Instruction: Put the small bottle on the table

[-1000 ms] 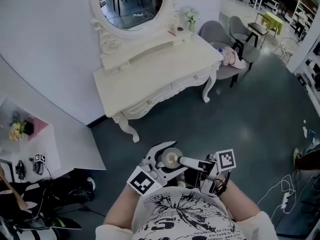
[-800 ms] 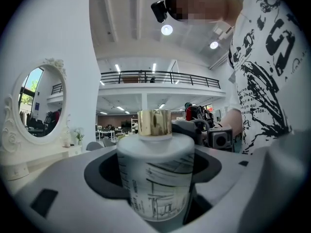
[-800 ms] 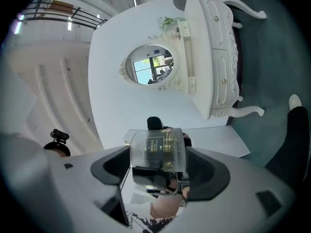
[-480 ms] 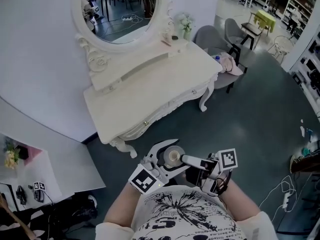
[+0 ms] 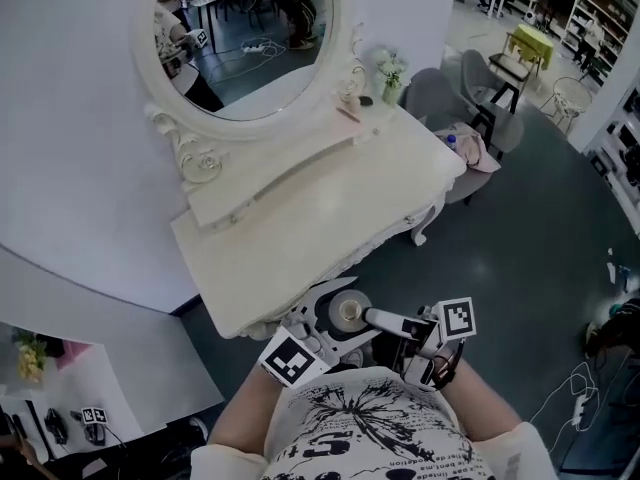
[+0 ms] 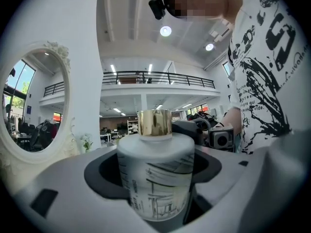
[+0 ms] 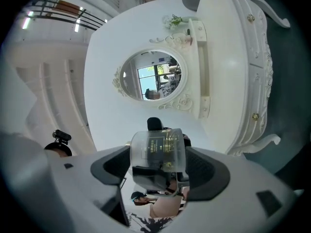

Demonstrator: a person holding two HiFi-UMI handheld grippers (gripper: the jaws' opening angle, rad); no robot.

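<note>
Since the earlier frame the white dressing table has been brought closer in the head view, and its surface (image 5: pixel 300 218) now ends just ahead of both grippers, which are kept close to the person's printed shirt (image 5: pixel 350 423). The oval mirror (image 5: pixel 245 43) is seen larger and more central. In the left gripper view, the left gripper (image 6: pixel 155 166) is found with its jaws pressed on the frosted bottle (image 6: pixel 154 178), which stands upright between them, its gold cap (image 6: pixel 155 123) uppermost. A line drawing printed on the bottle's body is shown only there; from the head view little more than the cap top can be made out. The right gripper (image 7: pixel 158 161) is recorded with its jaws pinching a small clear bottle (image 7: pixel 158 152) bearing gold print. That bottle is disclosed by the right gripper view alone and cannot be picked out from above. Both bottles are held off the surface, short of its front edge. The drawer knobs (image 7: pixel 251 18) are shown only in the right gripper view.
</note>
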